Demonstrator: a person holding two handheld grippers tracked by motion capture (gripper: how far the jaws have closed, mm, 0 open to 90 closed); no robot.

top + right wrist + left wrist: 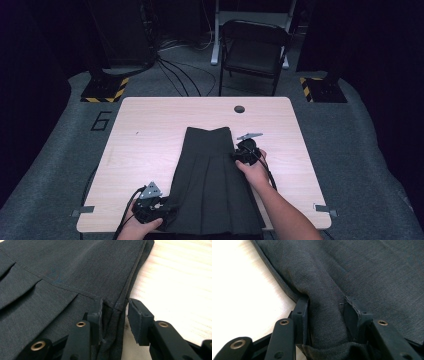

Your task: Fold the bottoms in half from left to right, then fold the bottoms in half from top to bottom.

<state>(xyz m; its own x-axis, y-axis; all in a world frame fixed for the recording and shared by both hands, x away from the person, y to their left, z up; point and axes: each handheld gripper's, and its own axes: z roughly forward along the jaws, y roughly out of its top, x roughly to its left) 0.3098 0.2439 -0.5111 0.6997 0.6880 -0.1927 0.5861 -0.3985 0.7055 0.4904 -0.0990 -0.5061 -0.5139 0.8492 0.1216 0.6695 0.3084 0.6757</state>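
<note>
A dark grey pleated skirt (pixel 210 185) lies flat on the light wood table (pixel 145 135), waist end away from me and hem at the near edge. My left gripper (pixel 167 211) sits at the skirt's near left edge. In the left gripper view its jaws (pixel 327 312) stand apart around a raised ridge of the cloth (pixel 324 322). My right gripper (pixel 241 154) is at the skirt's right edge, partway up. In the right gripper view its jaws (pixel 115 312) straddle the side seam (pixel 117 305), with a gap showing between the cloth and the right-hand pad (pixel 135 320).
A round cable hole (pixel 239 109) is in the table's far edge. A black folding chair (pixel 252 50) stands beyond the table, with cables on the floor around it. Bare tabletop lies to the left and right of the skirt.
</note>
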